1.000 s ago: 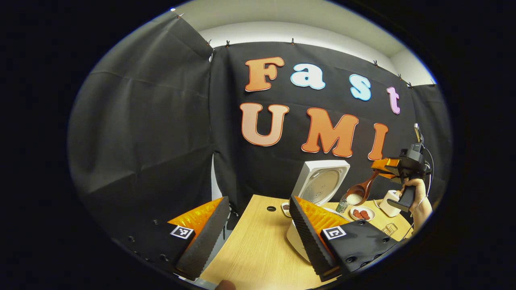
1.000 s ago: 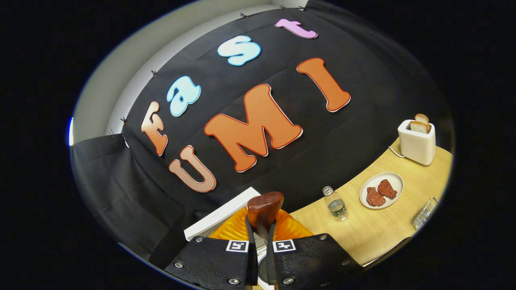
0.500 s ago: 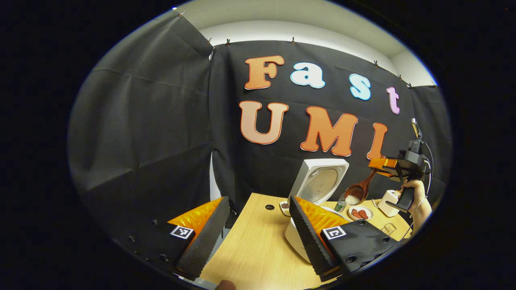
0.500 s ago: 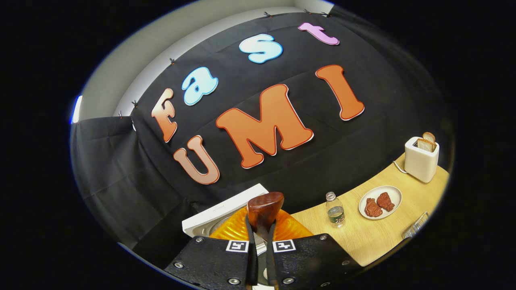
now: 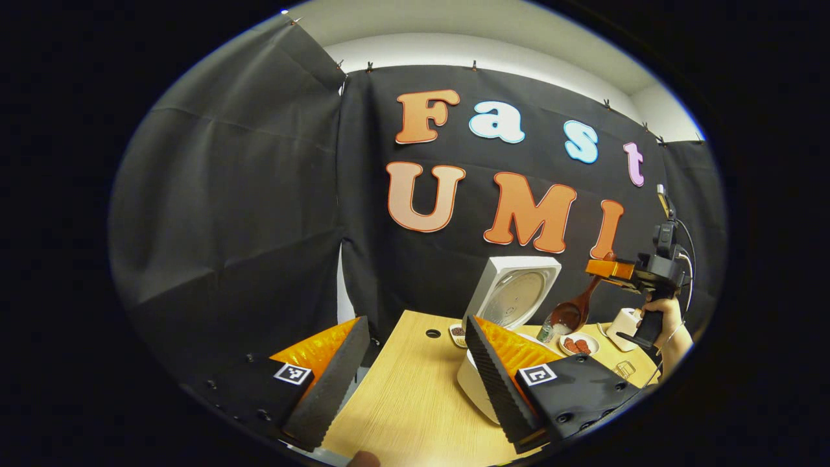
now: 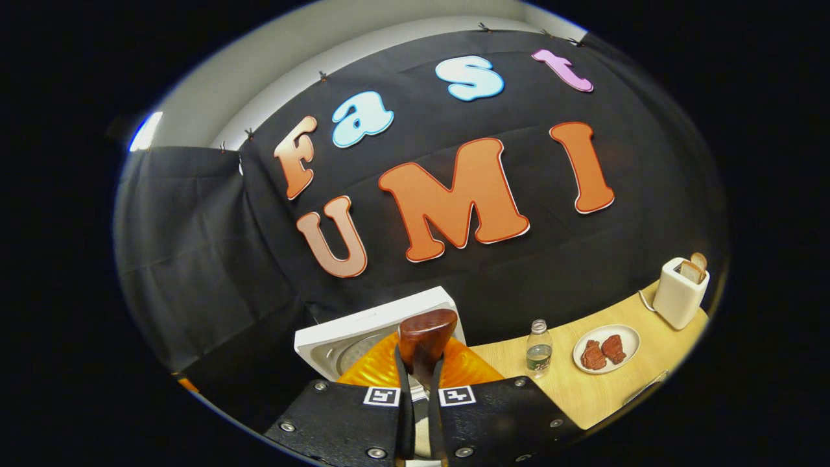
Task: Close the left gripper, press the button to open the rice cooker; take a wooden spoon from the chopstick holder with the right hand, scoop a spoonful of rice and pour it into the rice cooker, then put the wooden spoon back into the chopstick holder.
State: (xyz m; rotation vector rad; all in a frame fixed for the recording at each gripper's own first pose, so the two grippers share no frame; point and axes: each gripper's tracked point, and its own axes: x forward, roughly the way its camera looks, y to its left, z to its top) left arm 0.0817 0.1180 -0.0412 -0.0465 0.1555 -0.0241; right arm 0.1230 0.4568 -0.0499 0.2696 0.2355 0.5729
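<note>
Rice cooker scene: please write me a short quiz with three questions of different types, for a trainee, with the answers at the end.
1. True or false: the lid of the rice cooker stands open.
2. Multiple choice: what does the right hand-held gripper hold? A) a water bottle B) a wooden spoon C) a plate
3. Fill in: the two fingers of the left hand-held gripper stand ____ with nothing between them.

Key
1. True: the lid is raised and its inner side faces the left gripper view.
2. B: the wooden spoon hangs from it with the bowl tipped down over the cooker.
3. Apart (open).
</note>
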